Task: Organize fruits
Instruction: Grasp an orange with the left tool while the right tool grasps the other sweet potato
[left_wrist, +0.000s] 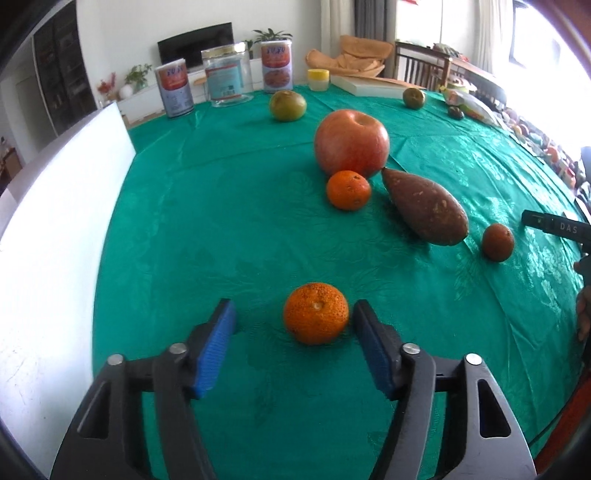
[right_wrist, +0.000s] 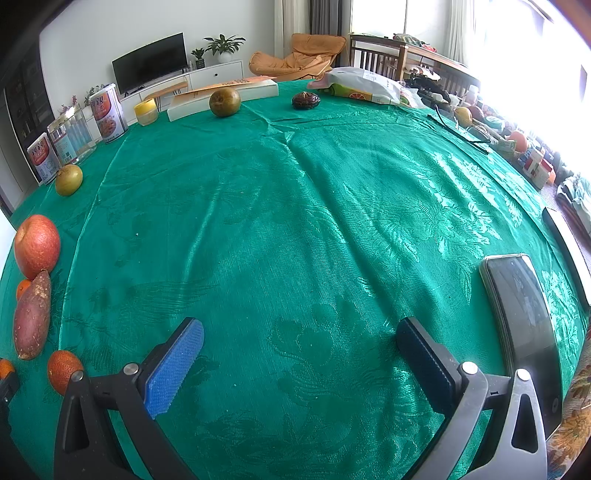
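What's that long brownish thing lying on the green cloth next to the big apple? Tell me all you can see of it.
It looks like a sweet potato: a spindle shape, fat in the middle and tapering to points, with dull reddish-brown skin marked by pale scuffs and small pits. It lies on its side on the green tablecloth, uncut. One tip points at the red apple and seems to touch or nearly touch it. A small orange sits close by, apart from it. Neither gripper holds it.
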